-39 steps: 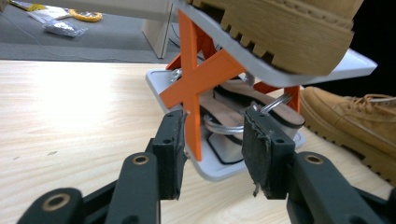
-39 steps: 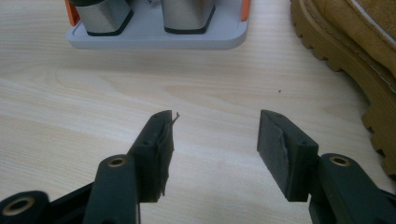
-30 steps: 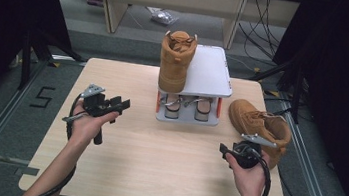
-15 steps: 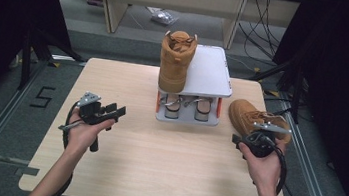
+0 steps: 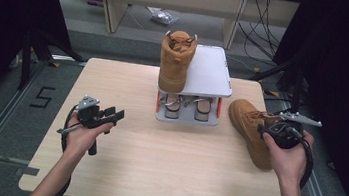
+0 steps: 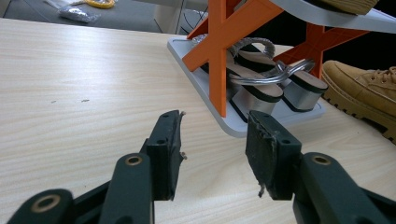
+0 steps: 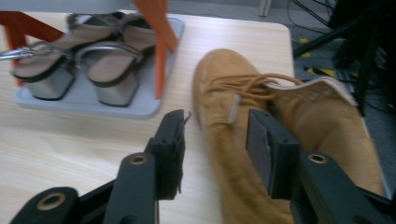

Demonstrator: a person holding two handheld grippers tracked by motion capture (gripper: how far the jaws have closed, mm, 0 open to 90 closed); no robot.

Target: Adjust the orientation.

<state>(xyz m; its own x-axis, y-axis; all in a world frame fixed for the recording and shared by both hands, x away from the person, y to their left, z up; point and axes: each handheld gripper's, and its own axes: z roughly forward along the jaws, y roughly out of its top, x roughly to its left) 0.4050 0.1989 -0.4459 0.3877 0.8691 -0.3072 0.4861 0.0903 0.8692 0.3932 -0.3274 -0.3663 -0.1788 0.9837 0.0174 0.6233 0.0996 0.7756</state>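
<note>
Clearly the right hand-held gripper (image 5: 272,129) is the nearer one — the tan boot (image 5: 250,130) lies on the surface just right of the shoe rack (image 5: 210,77), directly under and ahead of its jaws. Those jaws have just been closing partway, then easing apart; they stand open over the laces, gripping nothing. Its long axis runs away from the person, toe farthest. The left hand-held gripper (image 5: 110,115) hovers open and empty, well apart.
</note>
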